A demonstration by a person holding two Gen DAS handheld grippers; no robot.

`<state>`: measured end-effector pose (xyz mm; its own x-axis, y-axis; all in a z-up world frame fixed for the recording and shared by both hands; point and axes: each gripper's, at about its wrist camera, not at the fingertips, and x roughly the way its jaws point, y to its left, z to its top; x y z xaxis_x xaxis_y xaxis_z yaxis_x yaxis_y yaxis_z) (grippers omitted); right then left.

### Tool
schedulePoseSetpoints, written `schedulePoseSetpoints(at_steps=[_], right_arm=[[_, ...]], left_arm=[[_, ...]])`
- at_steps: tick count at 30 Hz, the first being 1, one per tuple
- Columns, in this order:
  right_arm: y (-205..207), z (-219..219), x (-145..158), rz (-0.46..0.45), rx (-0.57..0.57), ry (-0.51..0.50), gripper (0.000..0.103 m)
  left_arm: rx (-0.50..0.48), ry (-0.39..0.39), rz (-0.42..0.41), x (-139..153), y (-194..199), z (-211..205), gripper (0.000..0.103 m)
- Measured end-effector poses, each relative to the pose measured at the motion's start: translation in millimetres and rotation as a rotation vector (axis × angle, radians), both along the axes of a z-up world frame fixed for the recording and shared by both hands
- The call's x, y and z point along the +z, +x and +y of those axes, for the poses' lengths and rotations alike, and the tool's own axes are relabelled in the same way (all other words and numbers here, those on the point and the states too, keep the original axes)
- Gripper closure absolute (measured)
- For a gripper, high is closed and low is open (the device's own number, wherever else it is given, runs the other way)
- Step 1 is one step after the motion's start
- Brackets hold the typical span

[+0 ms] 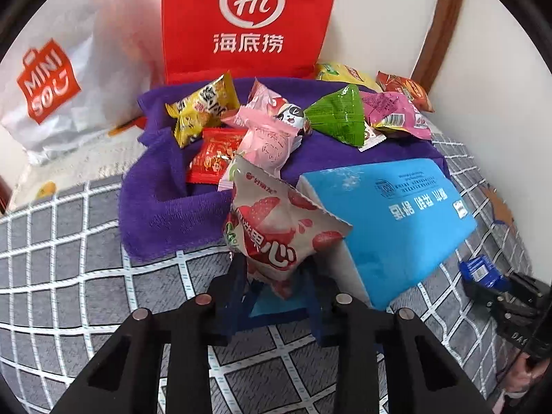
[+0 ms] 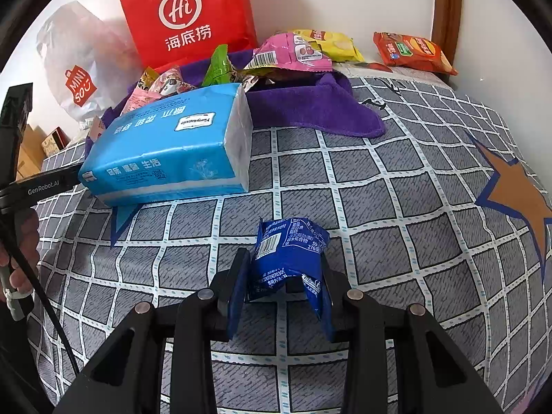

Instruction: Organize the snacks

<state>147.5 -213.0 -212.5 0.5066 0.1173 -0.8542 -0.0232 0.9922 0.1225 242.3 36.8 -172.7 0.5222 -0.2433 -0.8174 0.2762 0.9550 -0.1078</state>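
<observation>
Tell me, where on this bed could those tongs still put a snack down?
The checked bedspread lies bare right of the blue tissue pack, below the purple towel, out to the brown star. The towel is crowded with snack packets, and the red bag and white bag block the back.

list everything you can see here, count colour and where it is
strawberry snack packet: 1, white and red, held in the left tongs
blue snack packet: 1, dark blue, held in the right tongs
tissue pack: 1, light blue, on the bedcover beside the towel
towel: 1, purple, under the snack pile
loose snack packets: several, yellow, red, pink, green, on the towel
chip bags: 2, yellow and orange, by the wall
Haidilao bag: 1, red, upright behind the towel
Miniso bag: 1, white, left of the red bag
bedcover: 1, grey grid
hand: 1, left edge of the right wrist view
</observation>
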Motion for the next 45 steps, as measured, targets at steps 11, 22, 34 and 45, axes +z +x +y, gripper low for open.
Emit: schedulePoseSetpoints(at_steps=[11,22,34,45], right_arm=[[-20.2,5.8,12.7,-0.013,0.039,0.008,0.067],[-35.4,17.3,9.9,-0.012,0.112,-0.002,0.061],[-39.4,-4.2,18.4,-0.072,0.094,0.008,0.033],[-29.8,19.9,-1.9,-0.031,0.138,-0.089,0.036]], left_arm=[[0.038,0.002,0.03,18.5,-51.0,11.4,0.077],[0.096,0.003,0.118,15.6,-105.1,19.3,0.077],[0.124,0.034,0.053,8.2,-86.9,6.9,0.047],[0.013,0.112,0.043,-5.0,-61.5,-23.2,0.034]])
